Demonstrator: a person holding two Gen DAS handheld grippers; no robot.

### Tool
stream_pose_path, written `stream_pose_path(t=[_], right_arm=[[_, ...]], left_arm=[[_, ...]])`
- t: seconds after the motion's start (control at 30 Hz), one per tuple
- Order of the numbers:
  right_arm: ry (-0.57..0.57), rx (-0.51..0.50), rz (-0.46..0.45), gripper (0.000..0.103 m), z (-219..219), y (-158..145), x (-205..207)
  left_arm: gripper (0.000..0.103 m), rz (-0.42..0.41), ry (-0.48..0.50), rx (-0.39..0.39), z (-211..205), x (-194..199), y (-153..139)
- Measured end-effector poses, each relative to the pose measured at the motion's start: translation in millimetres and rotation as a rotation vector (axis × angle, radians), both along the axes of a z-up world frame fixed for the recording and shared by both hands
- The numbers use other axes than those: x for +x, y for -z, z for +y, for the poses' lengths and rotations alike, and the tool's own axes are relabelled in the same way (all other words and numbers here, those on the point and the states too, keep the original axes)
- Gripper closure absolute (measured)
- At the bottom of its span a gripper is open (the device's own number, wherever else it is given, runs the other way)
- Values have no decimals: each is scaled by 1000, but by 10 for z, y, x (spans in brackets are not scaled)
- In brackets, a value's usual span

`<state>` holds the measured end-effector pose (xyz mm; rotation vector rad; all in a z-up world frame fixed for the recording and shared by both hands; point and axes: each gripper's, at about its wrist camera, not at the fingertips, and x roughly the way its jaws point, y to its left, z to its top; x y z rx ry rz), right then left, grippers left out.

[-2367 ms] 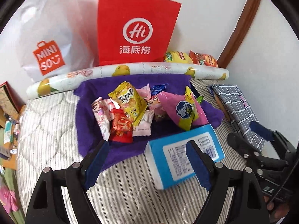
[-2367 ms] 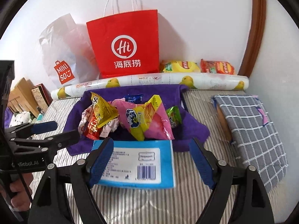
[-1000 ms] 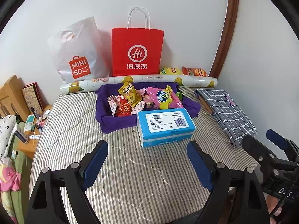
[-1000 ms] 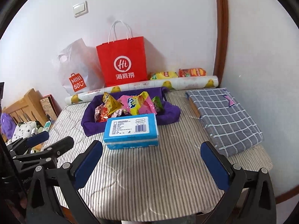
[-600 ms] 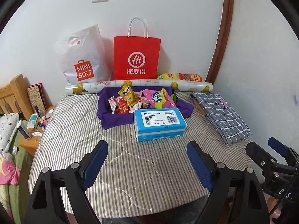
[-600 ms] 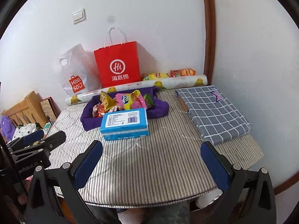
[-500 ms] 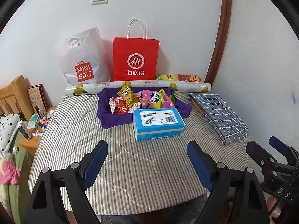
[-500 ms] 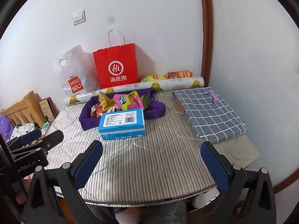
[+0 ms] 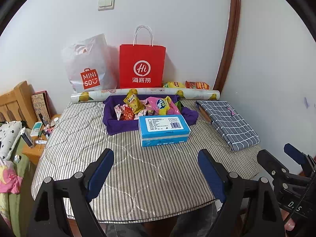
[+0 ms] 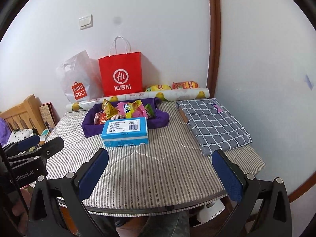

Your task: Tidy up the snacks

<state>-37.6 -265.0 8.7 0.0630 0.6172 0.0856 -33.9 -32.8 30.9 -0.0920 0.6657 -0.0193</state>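
A purple cloth basket [image 9: 110,118] [image 10: 89,128] at the table's far middle holds several snack packets, among them a yellow one [image 9: 132,101] and a pink one [image 9: 161,104]. A blue tissue box [image 9: 163,130] [image 10: 125,131] lies just in front of it. Two more snack bags [image 9: 185,85] [image 10: 171,86] lie by the wall behind a printed roll [image 9: 146,93]. My left gripper [image 9: 156,169] and my right gripper [image 10: 162,171] are both open and empty, held back over the table's near edge.
A red paper bag [image 9: 141,67] and a white Miniso bag [image 9: 88,67] stand against the wall. A folded grey checked cloth [image 9: 229,120] [image 10: 213,124] lies on the right. A cluttered wooden nightstand [image 9: 35,136] is at the left. The table has a striped cover [image 9: 138,167].
Both grippers have drawn back and up from the basket and the tissue box to the table's near edge. Both have stayed open and empty.
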Motion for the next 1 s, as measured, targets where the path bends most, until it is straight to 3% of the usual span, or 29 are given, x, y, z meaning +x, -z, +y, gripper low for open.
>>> stream_pose_path(t=[1.0], right_arm=[[-7, 9, 0, 0, 42, 3, -44]], left_arm=[[16, 7, -1, -6, 14, -15, 30]])
